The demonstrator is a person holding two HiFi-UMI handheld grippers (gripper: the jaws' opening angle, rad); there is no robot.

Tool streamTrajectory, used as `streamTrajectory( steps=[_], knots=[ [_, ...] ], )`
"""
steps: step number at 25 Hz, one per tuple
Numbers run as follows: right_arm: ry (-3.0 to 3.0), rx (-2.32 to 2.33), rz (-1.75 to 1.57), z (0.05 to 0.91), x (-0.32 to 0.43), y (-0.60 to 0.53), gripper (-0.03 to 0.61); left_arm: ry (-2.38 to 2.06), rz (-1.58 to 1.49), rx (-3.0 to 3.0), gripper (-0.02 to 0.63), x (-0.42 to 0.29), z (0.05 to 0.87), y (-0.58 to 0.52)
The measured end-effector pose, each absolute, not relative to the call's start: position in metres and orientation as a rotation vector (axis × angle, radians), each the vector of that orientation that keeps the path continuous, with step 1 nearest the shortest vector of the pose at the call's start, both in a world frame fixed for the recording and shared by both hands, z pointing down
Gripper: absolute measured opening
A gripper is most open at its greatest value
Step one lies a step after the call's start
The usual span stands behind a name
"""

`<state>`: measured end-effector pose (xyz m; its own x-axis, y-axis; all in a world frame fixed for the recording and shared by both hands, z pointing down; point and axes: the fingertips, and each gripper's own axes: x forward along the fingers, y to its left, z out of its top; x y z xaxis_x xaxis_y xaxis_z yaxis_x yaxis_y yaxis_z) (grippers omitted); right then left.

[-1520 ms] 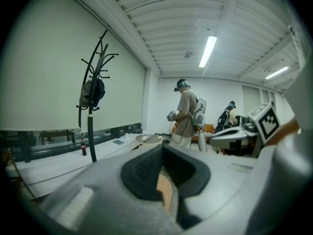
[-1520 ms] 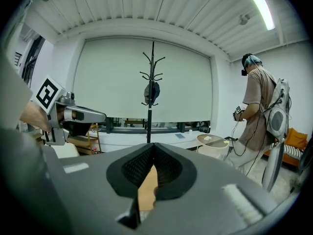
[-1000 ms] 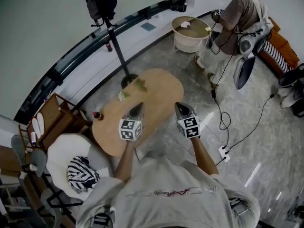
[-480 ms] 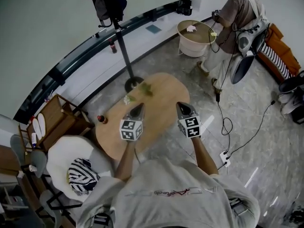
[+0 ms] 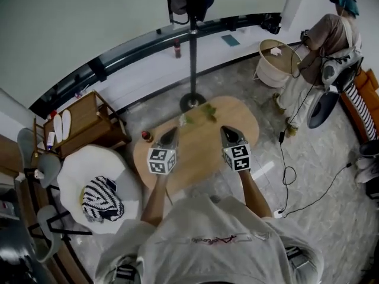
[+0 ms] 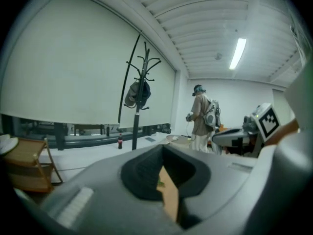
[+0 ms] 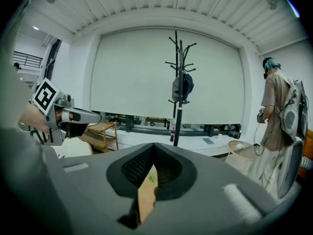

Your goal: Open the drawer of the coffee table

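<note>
The left tool (image 5: 171, 132) has its jaws pressed together with nothing between them, and the right tool (image 5: 227, 131) is likewise closed and empty. Both are held side by side, well apart from each other, pointing forward and slightly down over the near half of the oval wooden desk (image 5: 201, 152). Neither touches it. The desk stands directly in front of the person; its drawer cannot be made out from above.

At the far end of the desk top lie a few small green leafy bits (image 5: 207, 111). A small dark bottle (image 5: 146, 136) stands at the desk's left edge.

Just beyond the desk rises a black coat stand (image 5: 193, 58) with a dark bag hung near its top. To the left are a white round chair (image 5: 89, 167) carrying a striped cushion (image 5: 100, 199) and, further back, a low wooden shelf unit (image 5: 89, 120). A long pale ledge runs along the curved window wall, with another bottle (image 5: 176, 49) on it.

At the right, a second person (image 5: 328, 40) stands beside a round white side table (image 5: 275, 64). A black cable (image 5: 290, 176) trails across the grey stone floor (image 5: 331, 176).
</note>
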<state>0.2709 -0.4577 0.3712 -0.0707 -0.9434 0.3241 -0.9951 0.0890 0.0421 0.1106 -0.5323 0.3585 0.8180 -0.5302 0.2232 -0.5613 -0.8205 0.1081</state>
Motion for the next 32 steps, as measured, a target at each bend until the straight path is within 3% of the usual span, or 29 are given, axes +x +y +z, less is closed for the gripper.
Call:
streamTrajectory(
  steps=[7, 16, 32],
  knots=[
    [-2.245, 1.724, 0.246, 0.375, 0.193, -0.507, 0.005, -1.079, 0.247, 2.722, 0.0, 0.027, 0.365, -0.555],
    [-2.413, 1.473, 0.182, 0.374, 0.134, -0.534, 0.005, -1.309, 0.242, 2.608, 0.0, -0.025, 0.363, -0.552],
    [-2.525, 1.389, 0.179, 0.372, 0.218, -0.464, 0.005, -1.476, 0.289, 2.556, 0.0, 0.047, 0.349, -0.467]
  ],
)
